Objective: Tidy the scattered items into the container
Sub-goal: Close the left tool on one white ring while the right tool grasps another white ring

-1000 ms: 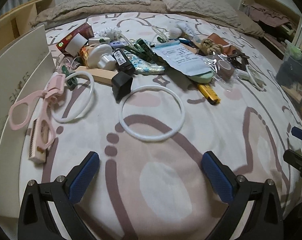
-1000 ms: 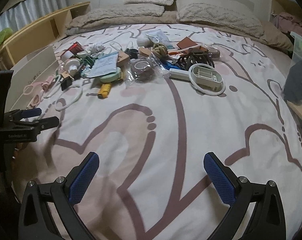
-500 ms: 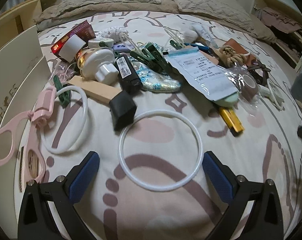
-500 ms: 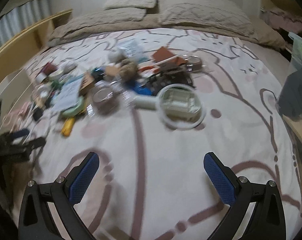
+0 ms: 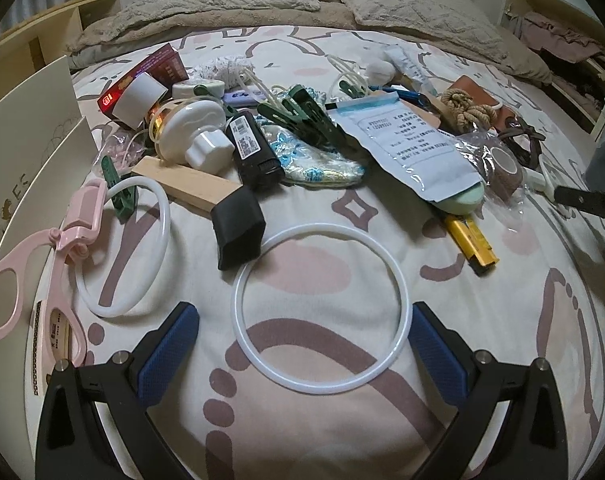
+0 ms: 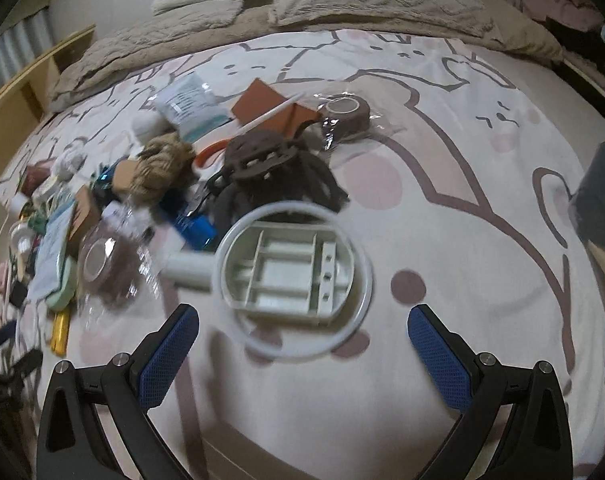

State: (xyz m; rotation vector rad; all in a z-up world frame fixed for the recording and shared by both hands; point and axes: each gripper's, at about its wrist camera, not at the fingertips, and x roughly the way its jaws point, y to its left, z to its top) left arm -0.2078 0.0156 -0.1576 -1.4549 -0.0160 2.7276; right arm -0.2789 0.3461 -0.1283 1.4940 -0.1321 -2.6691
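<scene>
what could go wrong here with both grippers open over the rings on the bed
The left gripper is open around a thin white ring lying flat on the soft bedspread; the jaws may pinch fabric or slide over the ring. The black block touches that ring's far edge and could be dragged along. The right gripper is open before a ring with a white tray inside; lifting one could tip the other.

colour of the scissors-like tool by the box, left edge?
Pale pink plastic scissors-like tool, beside the cream cardboard box. Clearest in the left wrist view.
</scene>
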